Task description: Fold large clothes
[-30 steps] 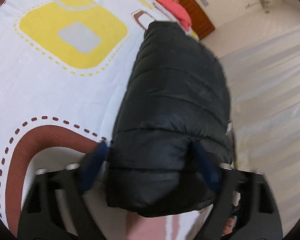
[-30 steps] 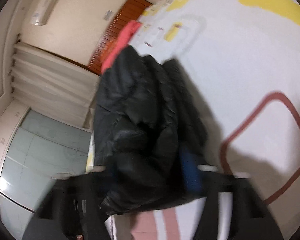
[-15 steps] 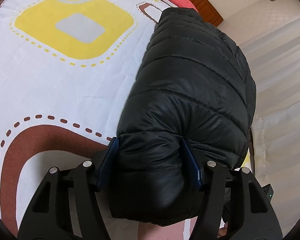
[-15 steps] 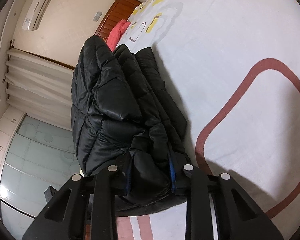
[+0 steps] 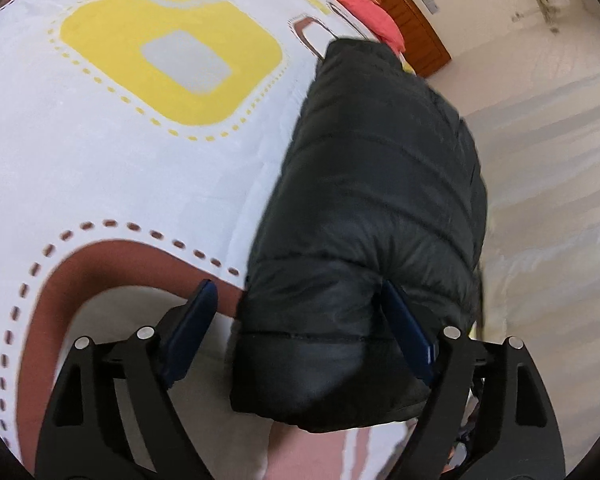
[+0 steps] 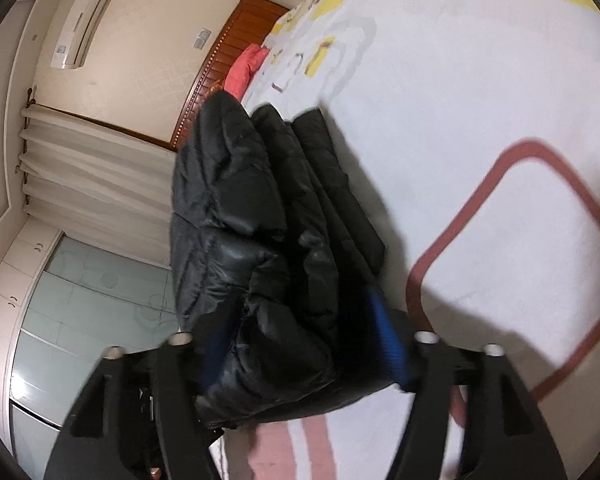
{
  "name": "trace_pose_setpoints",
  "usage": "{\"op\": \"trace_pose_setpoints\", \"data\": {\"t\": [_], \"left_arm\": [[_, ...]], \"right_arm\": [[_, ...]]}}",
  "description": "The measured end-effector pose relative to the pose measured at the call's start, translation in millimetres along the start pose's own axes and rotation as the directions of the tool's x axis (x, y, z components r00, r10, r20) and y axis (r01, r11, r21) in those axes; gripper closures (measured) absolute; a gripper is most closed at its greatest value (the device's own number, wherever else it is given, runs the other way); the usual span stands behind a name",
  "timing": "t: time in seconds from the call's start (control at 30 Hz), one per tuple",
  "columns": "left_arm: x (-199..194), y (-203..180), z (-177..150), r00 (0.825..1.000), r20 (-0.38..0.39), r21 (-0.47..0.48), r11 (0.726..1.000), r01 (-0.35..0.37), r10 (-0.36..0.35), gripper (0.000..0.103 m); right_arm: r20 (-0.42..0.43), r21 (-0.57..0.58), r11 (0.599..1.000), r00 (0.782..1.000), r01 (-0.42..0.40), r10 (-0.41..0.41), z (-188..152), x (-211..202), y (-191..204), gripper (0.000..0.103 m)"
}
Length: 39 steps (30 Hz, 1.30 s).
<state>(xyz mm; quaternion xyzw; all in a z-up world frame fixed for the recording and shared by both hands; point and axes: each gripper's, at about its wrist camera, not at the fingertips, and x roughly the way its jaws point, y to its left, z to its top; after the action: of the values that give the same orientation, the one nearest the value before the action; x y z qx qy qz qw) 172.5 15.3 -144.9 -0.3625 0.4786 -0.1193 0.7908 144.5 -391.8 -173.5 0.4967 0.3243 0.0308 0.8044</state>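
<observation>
You're in a home bedroom: a bed [image 5: 100, 160] with patterned sheet, wooden headboard [image 6: 236, 64], curtains [image 6: 92, 176], wall air conditioner [image 6: 84, 24] and wardrobe [image 6: 80, 320].

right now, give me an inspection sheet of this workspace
surface: bed cover, white with yellow and brown squares
job's things: black puffer jacket, folded into a bundle near the bed's edge
clutter: red pillow at the headboard
grippers: left gripper jaws opening, left pad clear of the jacket; right gripper jaws opening, jacket between them
cables: nothing seen
surroundings: curtain, air conditioner, wardrobe
</observation>
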Motion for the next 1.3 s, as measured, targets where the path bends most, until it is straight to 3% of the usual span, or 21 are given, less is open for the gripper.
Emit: {"op": "trace_pose_setpoints", "data": {"t": [0.27, 0.37, 0.53, 0.7, 0.77, 0.9, 1.07, 1.3], "left_arm": [[-11.0, -13.1, 53.9, 0.997, 0.069, -0.08, 0.996, 0.041, -0.035, 0.016], [1.4, -30.2, 78.9, 0.996, 0.08, -0.072, 0.997, 0.032, -0.027, 0.012], [40.5, -60.6, 102.7, 0.999, 0.025, -0.038, 0.999, 0.028, -0.027, 0.011], [71.4, -64.7, 110.2, 1.0, 0.014, -0.069, 0.998, 0.002, -0.001, 0.009], [80.5, -64.8, 109.9, 1.0, 0.02, -0.073, 0.997, -0.001, 0.002, 0.003], [97.7, -62.8, 109.7, 1.0, 0.004, -0.066, 0.998, 0.005, -0.005, 0.002], [118.7, -70.6, 110.0, 0.997, -0.026, -0.022, 0.997, -0.076, 0.075, 0.003], [135.0, -75.6, 102.6, 0.991, -0.017, 0.031, 0.991, -0.133, 0.134, 0.004]], "right_arm": [[0.061, -0.042, 0.999, 0.998, 0.026, -0.024, 48.5, 1.9, 38.1, 0.03], [0.068, -0.041, 0.998, 0.997, 0.051, -0.048, 75.4, 23.6, 56.6, 0.029], [0.032, -0.08, 0.987, 0.99, 0.139, -0.137, 112.7, 80.8, 80.4, 0.029], [-0.013, -0.093, 0.975, 0.979, 0.204, -0.206, 128.3, 113.5, 68.1, 0.029], [-0.039, -0.067, 0.98, 0.981, 0.185, -0.188, 128.6, 122.6, 57.6, 0.027], [-0.057, -0.037, 0.99, 0.988, 0.139, -0.141, 127.8, 129.9, 36.1, 0.027], [-0.062, -0.039, 0.991, 0.99, 0.125, -0.127, 124.6, 135.1, 27.8, 0.048], [-0.053, -0.001, 0.997, 0.995, 0.082, -0.082, 119.2, 137.0, 9.6, 0.058]]}}
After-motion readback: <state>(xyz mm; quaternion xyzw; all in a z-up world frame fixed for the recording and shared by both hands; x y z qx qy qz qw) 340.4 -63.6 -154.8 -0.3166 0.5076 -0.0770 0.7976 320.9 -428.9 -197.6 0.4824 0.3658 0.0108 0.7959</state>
